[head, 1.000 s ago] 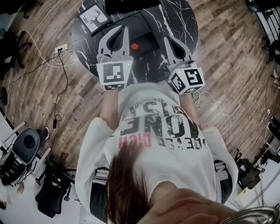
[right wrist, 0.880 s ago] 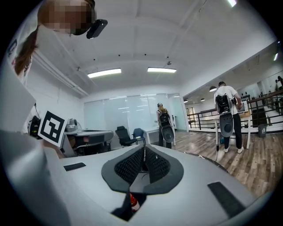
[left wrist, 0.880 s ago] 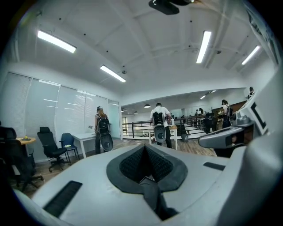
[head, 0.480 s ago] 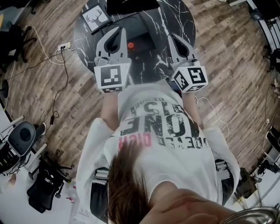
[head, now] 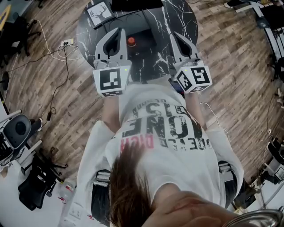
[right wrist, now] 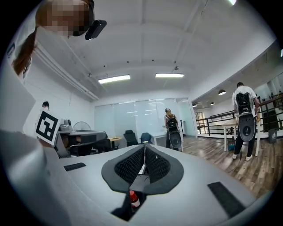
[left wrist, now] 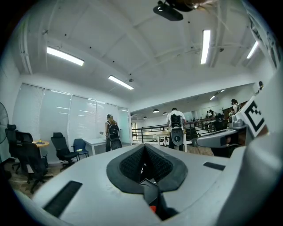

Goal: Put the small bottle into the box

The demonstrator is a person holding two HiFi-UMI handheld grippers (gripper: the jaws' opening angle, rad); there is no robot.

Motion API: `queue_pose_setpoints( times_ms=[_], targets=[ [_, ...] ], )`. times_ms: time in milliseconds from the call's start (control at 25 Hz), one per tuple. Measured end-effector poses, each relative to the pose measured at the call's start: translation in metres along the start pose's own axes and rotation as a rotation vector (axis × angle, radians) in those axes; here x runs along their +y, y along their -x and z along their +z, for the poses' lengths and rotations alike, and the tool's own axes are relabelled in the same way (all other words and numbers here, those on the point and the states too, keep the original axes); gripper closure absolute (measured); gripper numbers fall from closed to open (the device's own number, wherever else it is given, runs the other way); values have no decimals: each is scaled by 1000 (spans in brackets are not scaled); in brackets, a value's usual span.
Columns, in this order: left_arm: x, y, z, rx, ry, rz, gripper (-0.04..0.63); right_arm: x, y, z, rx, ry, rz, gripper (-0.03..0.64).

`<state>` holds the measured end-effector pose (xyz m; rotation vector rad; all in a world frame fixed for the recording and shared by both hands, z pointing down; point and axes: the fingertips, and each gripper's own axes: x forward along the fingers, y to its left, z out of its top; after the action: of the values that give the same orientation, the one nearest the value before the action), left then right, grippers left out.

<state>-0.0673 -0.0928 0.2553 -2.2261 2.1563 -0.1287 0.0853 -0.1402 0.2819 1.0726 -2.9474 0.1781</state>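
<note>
The small bottle (head: 130, 41) with a red cap stands on the round black marble table (head: 177, 17). A dark box (head: 145, 37) lies right beside it, dim against the tabletop. My left gripper (head: 118, 31) hovers over the table just left of the bottle, shut and holding nothing. My right gripper (head: 176, 36) hovers to the right of the box, also shut and holding nothing. In the left gripper view the left gripper (left wrist: 143, 149) points level into the room. In the right gripper view the right gripper (right wrist: 144, 149) does the same, and the bottle (right wrist: 134, 201) shows through a gap below the jaws.
A framed deer picture (head: 98, 11) and a dark flat slab (head: 133, 4) lie at the table's far side. A power strip (head: 66, 43) and cables lie on the wood floor at left, office chairs (head: 20, 128) further left. People (left wrist: 176, 128) stand far off in the room.
Both grippers have risen and edged forward over the table, with jaws shut throughout. The head camera has shifted, so the table sits higher in the picture.
</note>
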Motion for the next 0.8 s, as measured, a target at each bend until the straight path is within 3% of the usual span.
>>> queue_pose_setpoints(
  times_ms=[800],
  targets=[
    [0, 54, 9, -21, 13, 95, 592, 28, 11, 23, -28, 36, 137, 611]
  ],
)
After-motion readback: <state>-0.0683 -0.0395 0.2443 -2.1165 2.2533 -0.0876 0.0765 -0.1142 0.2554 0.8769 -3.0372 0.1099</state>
